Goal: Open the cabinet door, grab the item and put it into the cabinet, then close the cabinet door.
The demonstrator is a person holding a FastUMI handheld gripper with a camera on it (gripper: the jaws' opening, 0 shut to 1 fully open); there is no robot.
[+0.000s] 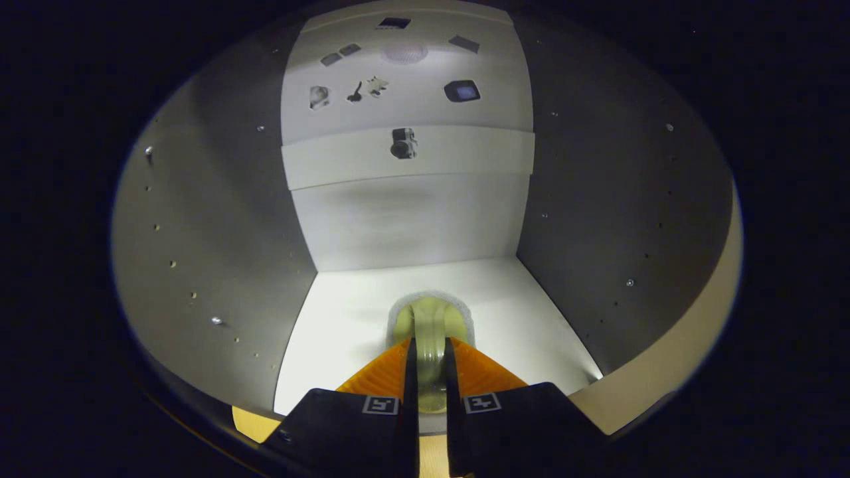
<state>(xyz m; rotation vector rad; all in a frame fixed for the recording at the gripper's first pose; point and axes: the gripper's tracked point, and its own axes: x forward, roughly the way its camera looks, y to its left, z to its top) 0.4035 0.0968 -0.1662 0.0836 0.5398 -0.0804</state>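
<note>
Pale yellow-green translucent ring-shaped item (pixel 431 332) stands on edge between the fingers of the gripper (pixel 430 362), which are closed tight on its rim. It hangs just above the white cabinet floor (pixel 345 332), inside the cabinet, long axis pointing straight ahead toward the back wall (pixel 405 226).

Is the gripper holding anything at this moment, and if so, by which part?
Yes. The gripper is shut on a pale greenish cup, both fingers pinching its handle, inside the cabinet.
</note>
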